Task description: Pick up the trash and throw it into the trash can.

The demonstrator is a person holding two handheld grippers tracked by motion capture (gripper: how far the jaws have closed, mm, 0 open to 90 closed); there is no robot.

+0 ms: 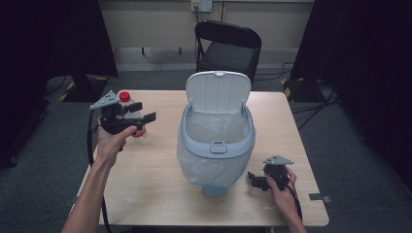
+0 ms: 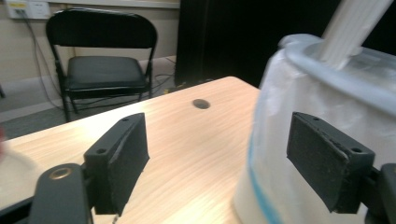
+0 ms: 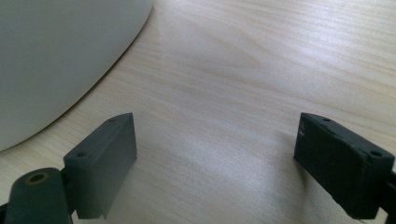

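We're looking down on a light wooden table (image 1: 155, 165) standing on grey carpet (image 1: 350, 141), with dark curtains (image 1: 53, 34) to either side and a pale wall behind. A black folding chair (image 1: 228, 46) sits just past the far edge, and there's a wall socket (image 1: 201, 5) above it. In the middle of the table stands a pale blue bin (image 1: 216, 141), its lid (image 1: 217, 92) tipped up towards the chair and a clear liner bag inside. We see the left gripper (image 1: 141, 114) held above the table to the left of the bin, its jaws spread wide with nothing between them; just behind it a bottle with a red cap (image 1: 125, 96) stands near the far left corner. The right gripper (image 1: 253, 178) sits low by the bin's right side, near the front edge, jaws also wide apart over bare wood. A small dark hole (image 2: 201, 103) marks the tabletop.
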